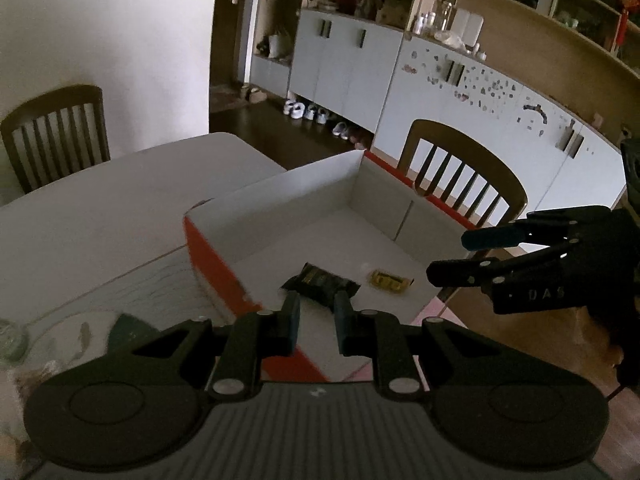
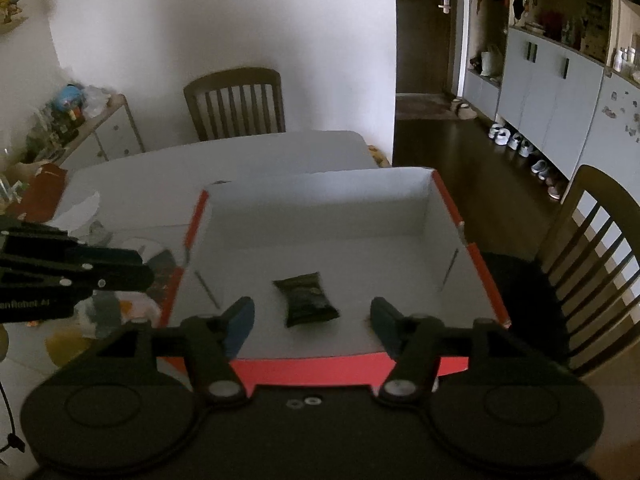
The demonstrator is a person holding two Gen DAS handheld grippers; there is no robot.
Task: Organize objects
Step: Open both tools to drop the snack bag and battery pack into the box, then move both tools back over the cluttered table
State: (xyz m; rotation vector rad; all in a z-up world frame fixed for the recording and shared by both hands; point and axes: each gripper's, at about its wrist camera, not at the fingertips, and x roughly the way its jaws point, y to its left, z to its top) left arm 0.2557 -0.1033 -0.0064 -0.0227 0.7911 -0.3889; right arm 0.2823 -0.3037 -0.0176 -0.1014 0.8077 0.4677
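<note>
Open box (image 2: 328, 216), red outside and white inside, on a white desk (image 2: 160, 176), filling the middle of both views. Dark packet (image 2: 306, 300) flat on the box floor, low centre in the right wrist view, long axis running from upper left to lower right of that frame, crimped ends at either tip. In the left wrist view the same packet (image 1: 320, 284) low centre, just above the fingers, long axis nearly level across the frame, dipping slightly to the right. Small yellow piece (image 1: 390, 280) just right of it on the box floor, apart from the packet; too small to identify.

Left gripper (image 1: 317, 320) at bottom centre of its own view, fingers narrow, nothing between them, above the near box wall. Same gripper (image 2: 120, 272) at the left edge of the right wrist view, outside the box.

Right gripper (image 2: 312, 326) at bottom centre of its own view, fingers spread wide, empty, packet visible in the gap but untouched. In the left wrist view, right gripper (image 1: 452, 256) at the right edge, fingers parted, over the box's right corner.

Chair (image 2: 236, 102) behind the desk, another (image 2: 592, 264) at the right.
</note>
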